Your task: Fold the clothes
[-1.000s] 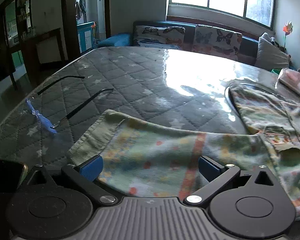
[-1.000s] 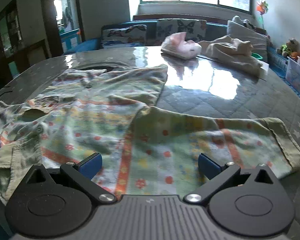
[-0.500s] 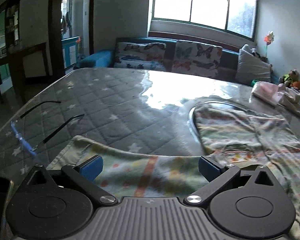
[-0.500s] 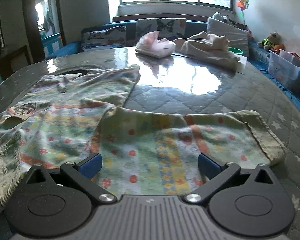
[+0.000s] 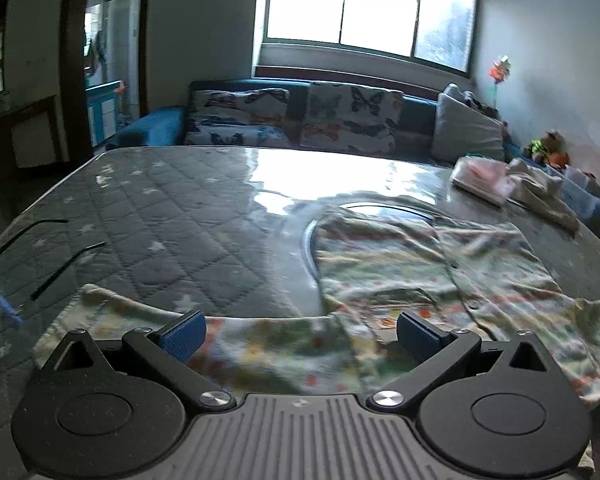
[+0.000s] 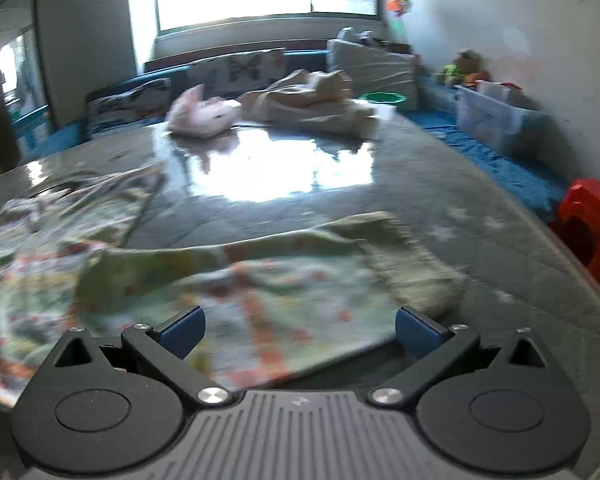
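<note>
Both wide-open, the left hand-held gripper (image 5: 299, 333) and right hand-held gripper (image 6: 299, 330) are hovering over the floral garment's (image 5: 400, 280) sleeves; each should pinch near the cuff.

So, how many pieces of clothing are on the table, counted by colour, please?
Floral patterned green garment, spread flat: 1
Pink garment, bunched at the far side: 1
Beige garment, piled beside the pink one: 1
Total: 3

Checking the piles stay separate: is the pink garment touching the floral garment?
Apart. The right wrist view shows bare glossy table between the pink garment and floral garment.
</note>
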Available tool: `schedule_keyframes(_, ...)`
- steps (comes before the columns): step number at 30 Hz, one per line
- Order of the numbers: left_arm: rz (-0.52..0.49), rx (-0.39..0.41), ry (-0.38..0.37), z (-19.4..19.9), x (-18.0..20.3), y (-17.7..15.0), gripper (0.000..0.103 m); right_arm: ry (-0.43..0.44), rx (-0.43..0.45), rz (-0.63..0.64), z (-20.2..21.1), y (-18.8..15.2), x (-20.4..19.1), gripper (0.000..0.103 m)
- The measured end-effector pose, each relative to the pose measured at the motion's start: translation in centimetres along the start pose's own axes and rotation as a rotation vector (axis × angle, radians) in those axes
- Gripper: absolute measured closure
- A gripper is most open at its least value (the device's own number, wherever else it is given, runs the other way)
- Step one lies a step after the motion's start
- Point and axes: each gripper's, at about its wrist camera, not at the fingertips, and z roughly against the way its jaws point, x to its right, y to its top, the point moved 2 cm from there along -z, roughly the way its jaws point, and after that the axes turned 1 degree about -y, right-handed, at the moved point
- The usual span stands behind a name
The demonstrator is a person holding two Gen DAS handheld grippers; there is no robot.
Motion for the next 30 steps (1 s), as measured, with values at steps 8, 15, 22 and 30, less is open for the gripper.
schedule_keyframes(8, -0.028, -0.017, -0.036, -0.6, 2.6, 0.0, 0.0, -0.059, 0.011, -0.085, -0.4, 0.4, 3.9, 0.011)
schedule_keyframes(15, -0.045, -0.043, -0.057, -1.1, 4.2, -0.4, 0.0, -0.07, 0.016, -0.11, -1.1, 1.0, 5.3, 0.029)
schedule_keyframes(22, -0.048, -0.063, -0.063, -1.5, 4.7, -0.7, 0.0, -0.087, 0.012, -0.107, -1.0, 1.2, 5.5, 0.058)
schedule_keyframes(30, -0.036, -0.08, -0.071, -1.7, 4.6, -1.2, 0.0, -0.032, 0.011, -0.127, -0.7, 1.6, 5.4, 0.093)
